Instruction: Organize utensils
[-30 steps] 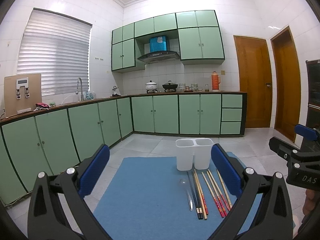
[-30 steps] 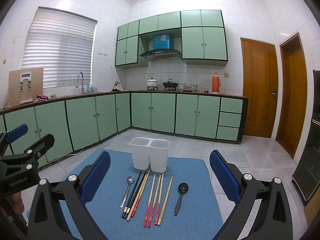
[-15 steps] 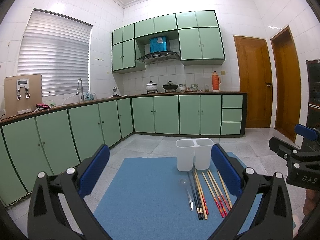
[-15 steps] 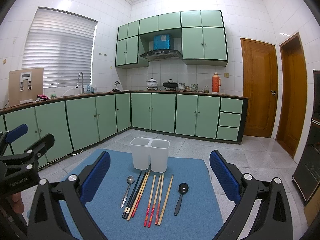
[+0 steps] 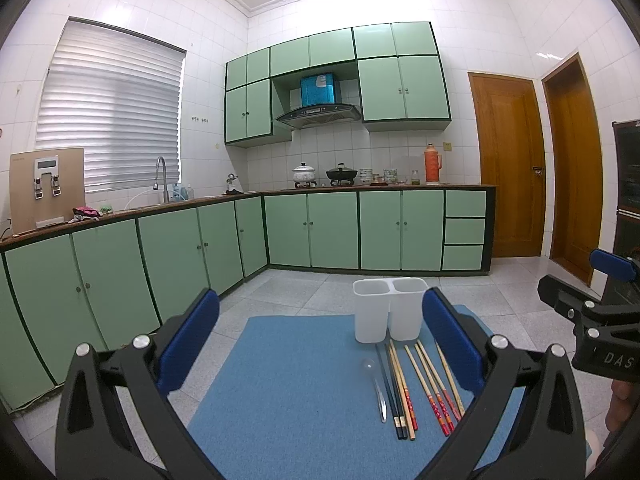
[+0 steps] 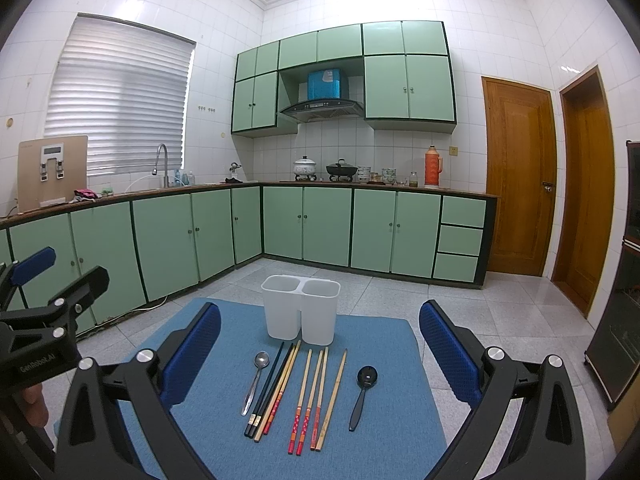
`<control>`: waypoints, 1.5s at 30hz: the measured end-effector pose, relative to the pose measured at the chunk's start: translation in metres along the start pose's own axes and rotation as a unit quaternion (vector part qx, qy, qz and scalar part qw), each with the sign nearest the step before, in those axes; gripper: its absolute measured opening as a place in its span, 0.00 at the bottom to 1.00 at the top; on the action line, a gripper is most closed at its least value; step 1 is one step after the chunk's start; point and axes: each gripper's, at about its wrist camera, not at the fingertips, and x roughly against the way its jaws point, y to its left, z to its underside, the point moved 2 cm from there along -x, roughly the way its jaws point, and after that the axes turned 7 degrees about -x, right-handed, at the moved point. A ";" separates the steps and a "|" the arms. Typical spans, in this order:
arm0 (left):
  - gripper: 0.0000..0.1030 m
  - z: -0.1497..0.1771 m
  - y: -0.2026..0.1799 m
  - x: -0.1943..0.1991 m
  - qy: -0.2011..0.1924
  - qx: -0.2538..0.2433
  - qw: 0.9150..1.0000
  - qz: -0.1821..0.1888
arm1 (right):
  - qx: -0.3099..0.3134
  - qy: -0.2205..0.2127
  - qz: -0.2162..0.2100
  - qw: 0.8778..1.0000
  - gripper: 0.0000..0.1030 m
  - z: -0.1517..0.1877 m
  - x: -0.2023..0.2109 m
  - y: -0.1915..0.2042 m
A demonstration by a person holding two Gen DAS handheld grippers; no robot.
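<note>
Nothing has yet been sorted, as far as can be judged. The white two-compartment utensil holder stands at the far edge of the blue mat, and no handle is seen rising from either compartment.

All the utensils lie flat on the mat just near of the holder, in a row. From left to right in the right wrist view are seen: a metal spoon, a pair of black chopsticks, a pair of light wooden chopsticks with red ends, a pair of red-patterned chopsticks, two further bamboo chopsticks, and a black spoon at the right end. The sticks lie close together, some touching.

The right gripper is held above the near part of the mat with its jaws spread wide and nothing between them. The left gripper is likewise wide apart and empty, held to the left of the row.

Every piece is judged still to be picked up and stood in the holder, presumably spoons and chopsticks in separate compartments.
</note>
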 end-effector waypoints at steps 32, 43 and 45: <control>0.95 0.001 0.000 0.000 0.000 0.001 1.000 0.000 | 0.000 0.000 0.000 1.000 0.94 0.000 0.000 -0.001; 0.95 0.007 0.002 -0.008 0.013 0.005 1.000 0.002 | -0.002 0.005 0.007 1.000 0.94 -0.001 -0.003 -0.002; 0.95 0.011 0.004 -0.015 0.026 0.009 1.000 0.001 | -0.005 0.011 0.012 1.000 0.94 0.001 -0.007 -0.005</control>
